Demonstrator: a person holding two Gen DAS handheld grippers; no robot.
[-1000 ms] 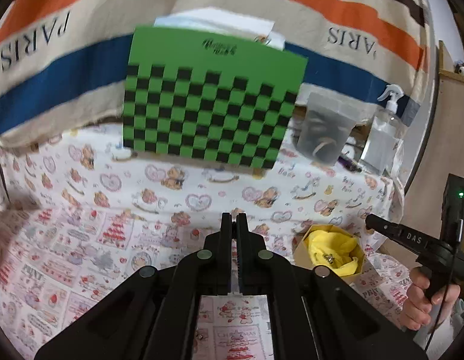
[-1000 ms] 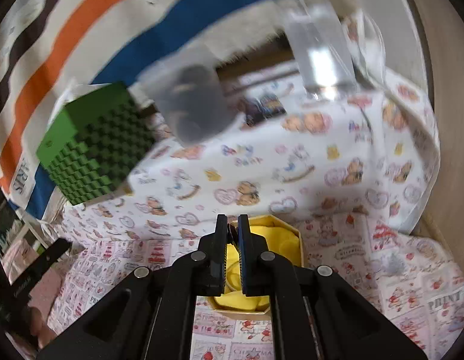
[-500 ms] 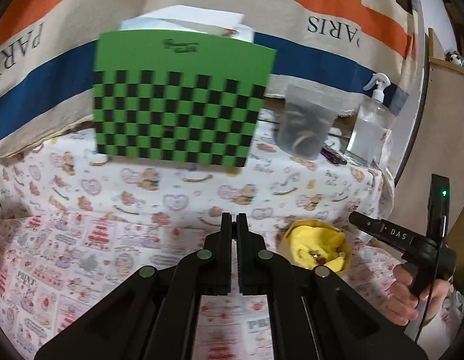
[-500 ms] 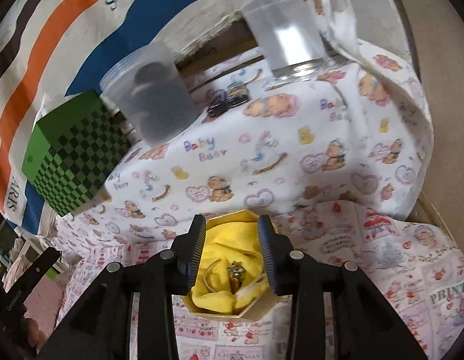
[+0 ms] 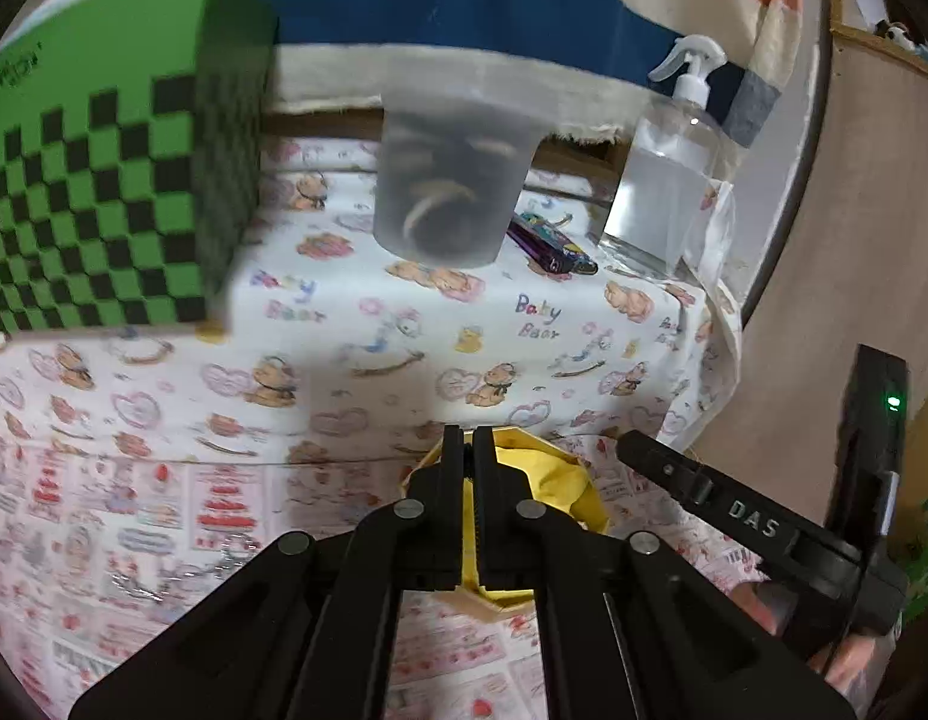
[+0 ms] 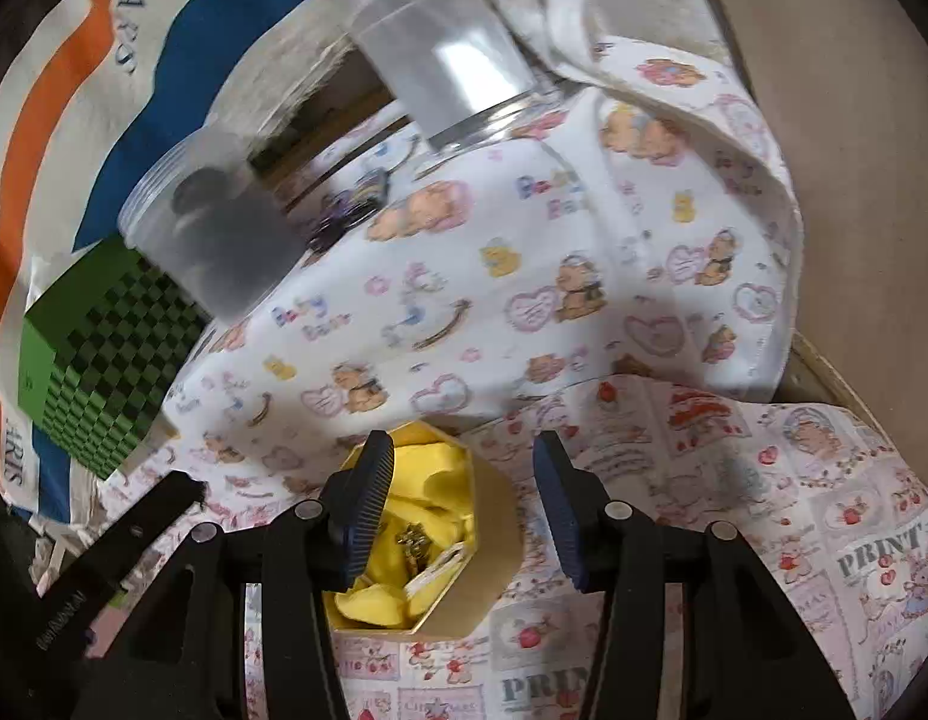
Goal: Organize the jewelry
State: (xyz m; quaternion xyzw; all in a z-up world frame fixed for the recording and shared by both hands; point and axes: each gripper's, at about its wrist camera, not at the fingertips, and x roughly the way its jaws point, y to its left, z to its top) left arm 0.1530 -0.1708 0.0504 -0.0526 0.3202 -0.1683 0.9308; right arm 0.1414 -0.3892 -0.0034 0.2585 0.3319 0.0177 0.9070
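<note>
Jewelry [image 6: 413, 543] lies on yellow cloth [image 6: 428, 483] inside a hexagonal box [image 6: 482, 546] on the bench [image 6: 734, 480]; its long axis cannot be told. Right tongs [image 6: 461, 507] have just been opening, straddling the box without touching it. Left tongs [image 5: 469, 462] are clenched, empty.

Matt cardboard box [image 6: 488, 546] lined with soft yellow cloth [image 6: 428, 480]; frosted plastic tub [image 5: 452, 180].

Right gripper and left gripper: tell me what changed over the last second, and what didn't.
The right gripper was shut; its jaws have just been opening and now straddle the yellow-lined box, pads not touching it, holding nothing. The left gripper swung right, so the box now sits just behind its tips, and stayed shut and empty. The box, green checkered box and spray bottle stayed put.
</note>
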